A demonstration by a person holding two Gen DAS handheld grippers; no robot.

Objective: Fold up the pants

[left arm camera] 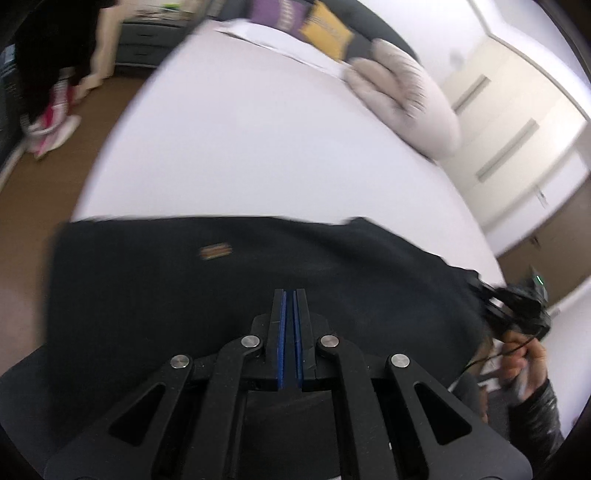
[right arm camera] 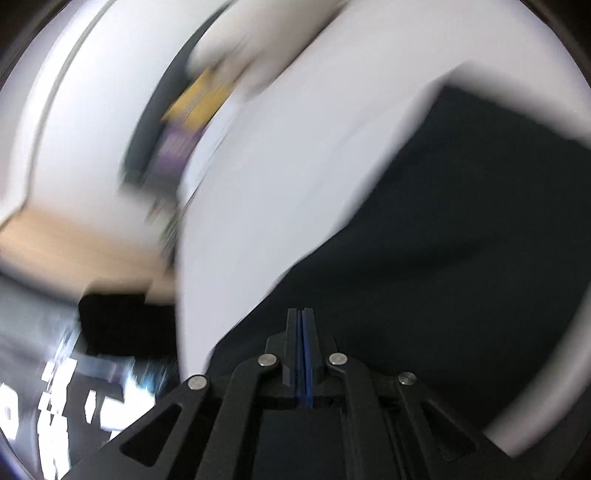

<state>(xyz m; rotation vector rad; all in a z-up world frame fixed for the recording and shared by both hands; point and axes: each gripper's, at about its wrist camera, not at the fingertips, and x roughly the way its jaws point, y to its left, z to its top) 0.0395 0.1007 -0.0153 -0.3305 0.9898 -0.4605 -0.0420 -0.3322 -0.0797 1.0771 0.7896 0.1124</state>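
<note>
One pair of black pants (left arm camera: 258, 280) lies on one white bed (left arm camera: 258, 147). Three cushions sit at the bed's far end: one purple (left arm camera: 275, 13), one yellow (left arm camera: 327, 31), one beige (left arm camera: 406, 99). Two grippers: left (left arm camera: 290, 295), right (right arm camera: 301, 314).

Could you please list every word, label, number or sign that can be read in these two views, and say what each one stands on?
None can be read.
Small orange patch on the dark pants: too blurred to read.
Yellow cushion and purple cushion on the bed: dark markings, illegible.
White shapes on a dark surface at lower left in the right wrist view: smeared by motion, illegible.
</note>
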